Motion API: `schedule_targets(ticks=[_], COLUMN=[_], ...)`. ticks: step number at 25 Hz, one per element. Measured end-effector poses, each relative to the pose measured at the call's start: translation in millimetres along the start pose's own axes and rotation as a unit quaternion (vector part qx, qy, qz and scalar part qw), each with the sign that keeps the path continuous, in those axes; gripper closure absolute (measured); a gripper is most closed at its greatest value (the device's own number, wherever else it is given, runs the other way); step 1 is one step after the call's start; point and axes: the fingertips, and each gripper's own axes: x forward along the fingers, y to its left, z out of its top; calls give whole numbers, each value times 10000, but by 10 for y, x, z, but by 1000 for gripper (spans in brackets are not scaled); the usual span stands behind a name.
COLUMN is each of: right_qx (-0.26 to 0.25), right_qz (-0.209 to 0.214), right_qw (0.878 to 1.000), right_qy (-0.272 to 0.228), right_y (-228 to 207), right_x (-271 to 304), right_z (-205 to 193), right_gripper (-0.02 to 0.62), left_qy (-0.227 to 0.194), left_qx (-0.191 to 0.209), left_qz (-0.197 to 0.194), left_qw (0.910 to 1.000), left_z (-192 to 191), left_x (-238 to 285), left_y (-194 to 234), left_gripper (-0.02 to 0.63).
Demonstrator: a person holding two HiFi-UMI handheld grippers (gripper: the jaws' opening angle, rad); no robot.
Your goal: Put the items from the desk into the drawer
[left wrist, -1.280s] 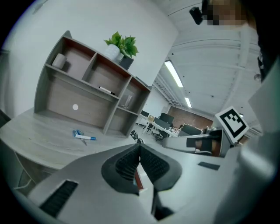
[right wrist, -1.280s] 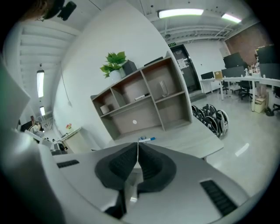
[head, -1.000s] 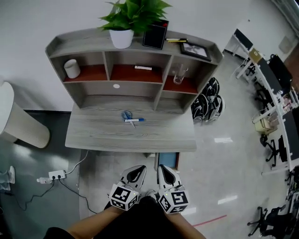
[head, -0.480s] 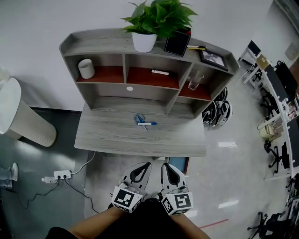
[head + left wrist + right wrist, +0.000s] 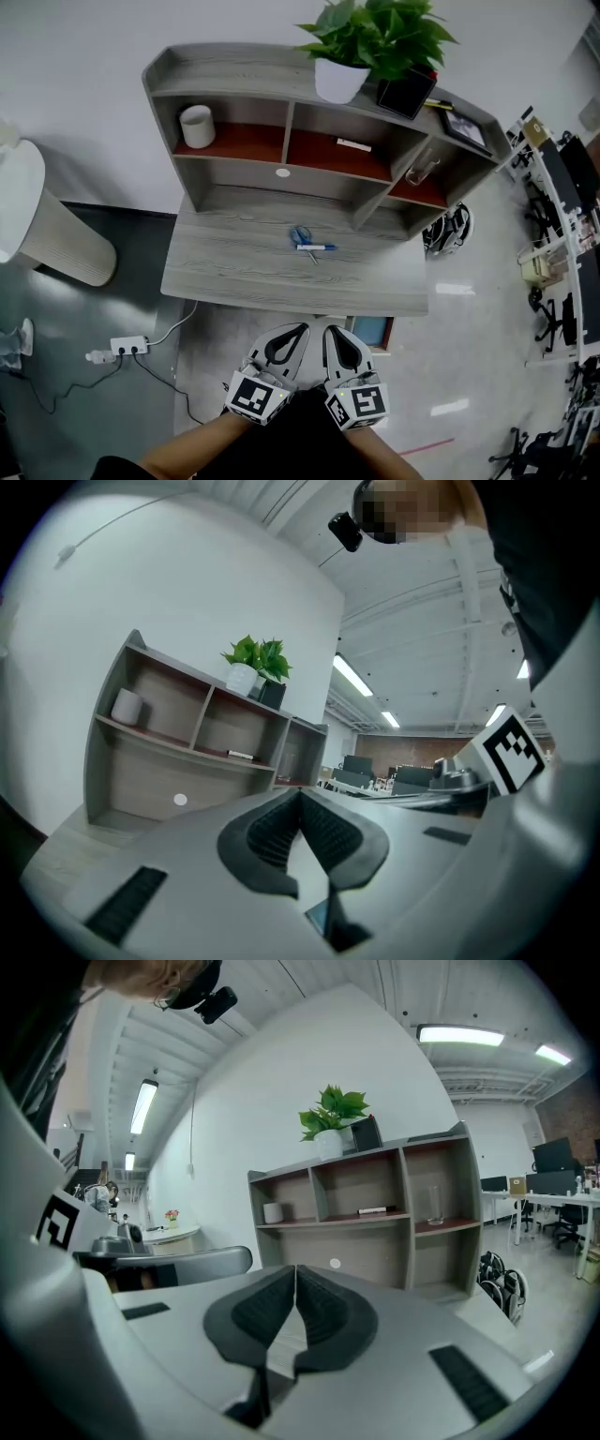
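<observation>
**Surface.** Grey wood-grain desk (image 5: 234, 272) set against a white wall, with a hutch (image 5: 234, 70) of three red-floored compartments standing on it. Blue-handled scissors (image 5: 301, 233) and a pen (image 5: 317, 247) lie touching at mid-desk, near the hutch's foot and well apart from both grippers. A blue rectangle (image 5: 371, 330) shows under the desk's front edge; whether it is the drawer cannot be told.

**Hutch contents.**
- Left compartment: white cup (image 5: 197, 126).
- Middle compartment: flat white strip (image 5: 353, 144).
- Right compartment: clear glass (image 5: 422, 169).
- Top: potted plant (image 5: 375, 33), black box (image 5: 406, 92), picture frame (image 5: 465, 128).

**Room.**
- Glossy grey floor.
- White round stand (image 5: 52, 234) to the left of the desk.
- Power strip (image 5: 118, 348) with its cable, on the floor.
- Black-and-white bags (image 5: 448, 230) to the right of the desk.
- Office chairs (image 5: 562, 216) at the far right.

**Tongs.** Left gripper (image 5: 298, 330) and right gripper (image 5: 331, 332) sit side by side over the floor, in front of the desk's edge. Each is clenched, pads meeting, and grasps nothing.

**By view.**
- Head view only: scissors, pen, power strip and bags.
- Left gripper view only: ceiling strip lights (image 5: 353, 675) and a far office area beyond the hutch.
- Right gripper view only: small flowers (image 5: 172, 1215) on a white round counter, to the left of the hutch.
</observation>
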Motion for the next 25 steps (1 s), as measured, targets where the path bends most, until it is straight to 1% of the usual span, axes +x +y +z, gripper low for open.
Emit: schedule_targets(ticks=[4, 6, 10, 13, 17, 22, 25], right_qx=[-130, -92, -59, -214, -435, -666, -627], right_qz=[170, 243, 344, 435, 597, 701, 759], right_qw=[9996, 9991, 9978, 9964, 9928, 9882, 9862], right_qy=[192, 340, 558, 694, 941, 1188, 1333], right_y=[122, 139, 106, 64, -34, -260, -413], right_x=[153, 217, 355, 482, 703, 1046, 1201], right_z=[-65, -103, -181, -281, -436, -590, -622], right_gripper=[574, 574, 574, 573, 572, 572, 572], left_qy=[52, 59, -5, 15, 82, 191, 270], left_qx=[34, 27, 41, 5, -16, 32, 40], left_qz=[209, 260, 343, 449, 567, 620, 682], left_qw=[9998, 9996, 9994, 9990, 9984, 9979, 9973], left_z=[-61, -57, -30, -119, -245, -304, -306], left_x=[-94, -139, -212, -266, -264, -124, -7], left_y=[248, 315, 410, 475, 553, 680, 734], left_gripper=[592, 592, 592, 592, 592, 592, 592])
